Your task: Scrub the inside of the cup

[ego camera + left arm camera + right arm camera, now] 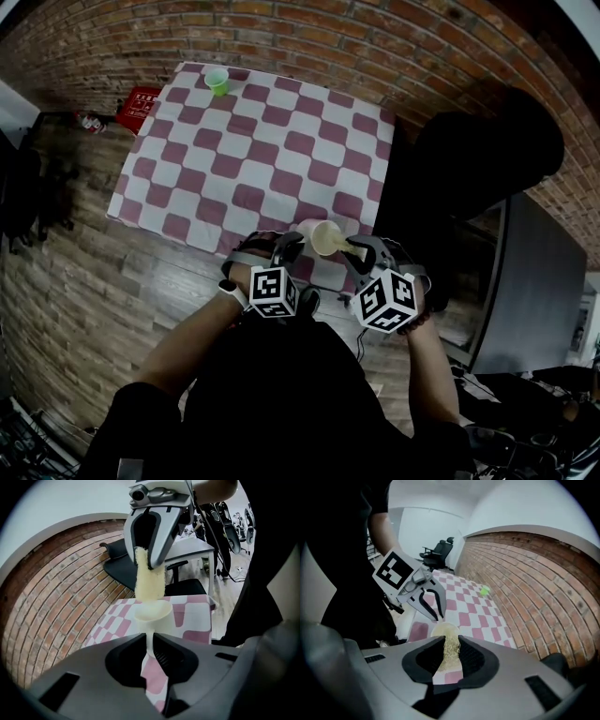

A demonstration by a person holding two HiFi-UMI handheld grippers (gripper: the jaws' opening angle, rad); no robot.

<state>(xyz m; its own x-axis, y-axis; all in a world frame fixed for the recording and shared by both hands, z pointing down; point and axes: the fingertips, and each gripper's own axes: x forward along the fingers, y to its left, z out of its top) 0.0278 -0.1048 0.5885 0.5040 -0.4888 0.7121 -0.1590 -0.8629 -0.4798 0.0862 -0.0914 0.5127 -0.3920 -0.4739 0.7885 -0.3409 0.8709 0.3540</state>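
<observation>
the cup [152,612] is held just above the table's [234,169] near edge, its thin wall pinched by the left gripper's [149,640] clenched fingers, so that the fibrous scrubber [149,581] clamped in the right gripper's [451,645] fingers can be pushed into its mouth.

Left claw [149,645] and right claw [451,651] both clamped.

Head view overhead, gripper views close (shared table [262,141])

Green cup [217,81]: stood far beyond the left tongs [284,246], at the checkered counter's [262,159] far edge.
Red item [141,101]: lay on the floor [75,281], farther left.
</observation>
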